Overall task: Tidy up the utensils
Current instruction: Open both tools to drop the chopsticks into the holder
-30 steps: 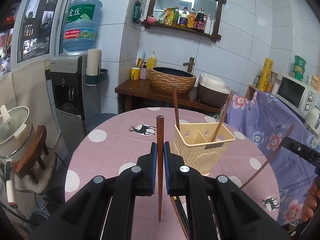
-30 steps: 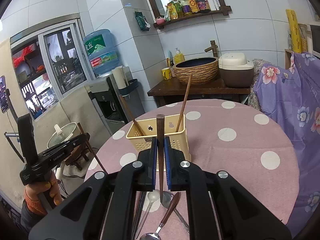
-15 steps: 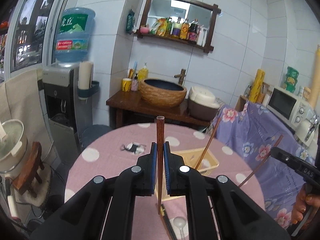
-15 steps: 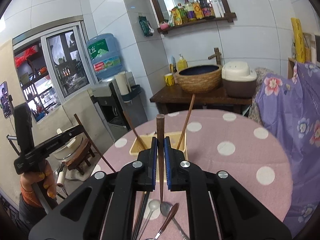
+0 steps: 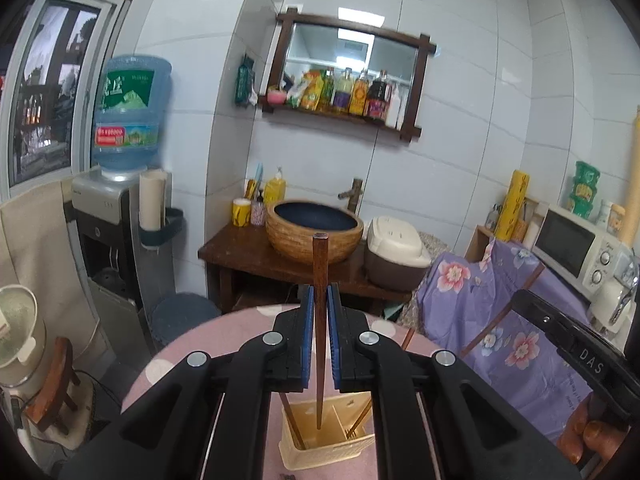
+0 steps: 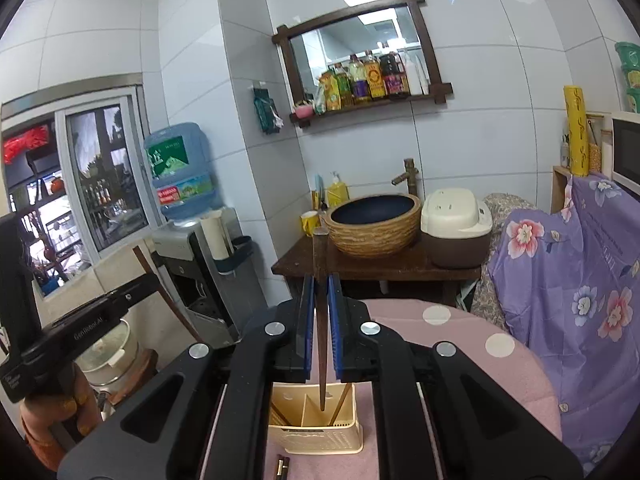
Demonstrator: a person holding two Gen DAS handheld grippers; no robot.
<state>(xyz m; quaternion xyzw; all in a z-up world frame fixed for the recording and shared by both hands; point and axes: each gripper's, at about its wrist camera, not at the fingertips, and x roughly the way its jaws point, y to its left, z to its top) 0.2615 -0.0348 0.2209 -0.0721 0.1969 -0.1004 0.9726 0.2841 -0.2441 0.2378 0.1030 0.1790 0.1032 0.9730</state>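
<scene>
Pink polka-dot cloth covers your desk (image 6: 460, 320), where the cream utensil holder (image 6: 316, 434) stands. Your left gripper (image 5: 319, 340) is clamped on one wooden chopstick (image 5: 319, 280), tip over the holder's left compartment; your right gripper (image 6: 319, 336) pinches another chopstick (image 6: 320, 276) above the right one. They're probably light, stiff and slick, so grip mid-shaft.
</scene>
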